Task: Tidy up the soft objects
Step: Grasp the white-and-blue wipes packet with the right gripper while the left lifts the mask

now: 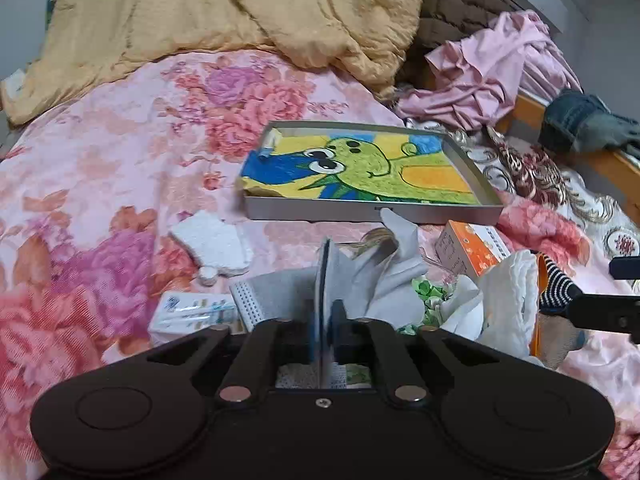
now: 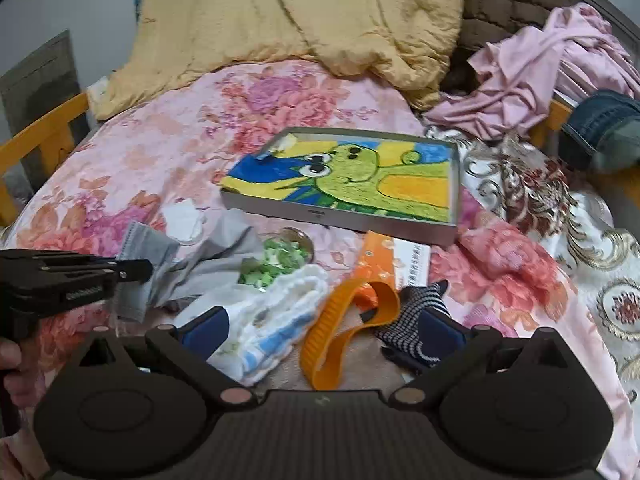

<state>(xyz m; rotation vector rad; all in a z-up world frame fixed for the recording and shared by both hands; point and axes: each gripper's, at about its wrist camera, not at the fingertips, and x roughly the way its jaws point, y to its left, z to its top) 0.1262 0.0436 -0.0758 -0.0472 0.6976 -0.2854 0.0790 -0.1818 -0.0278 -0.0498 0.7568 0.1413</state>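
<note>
Left gripper (image 1: pixel 325 320) pinching grey cloth (image 1: pixel 384 272) tight; right gripper (image 2: pixel 320 332) gaping empty; lifting slowly advised, avoiding snagging neighbours.

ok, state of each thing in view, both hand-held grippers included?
left hand-held gripper: shut on the grey cloth
grey cloth: crumpled, one edge pinched, the rest on the bed
right hand-held gripper: open, straddling the towel and band
white-and-blue towel: bunched, lying loose
orange ribbed band: looped, not gripped
black-and-white striped sock: crumpled by the right finger
shallow metal tray with dinosaur picture: flat on the bed
</note>
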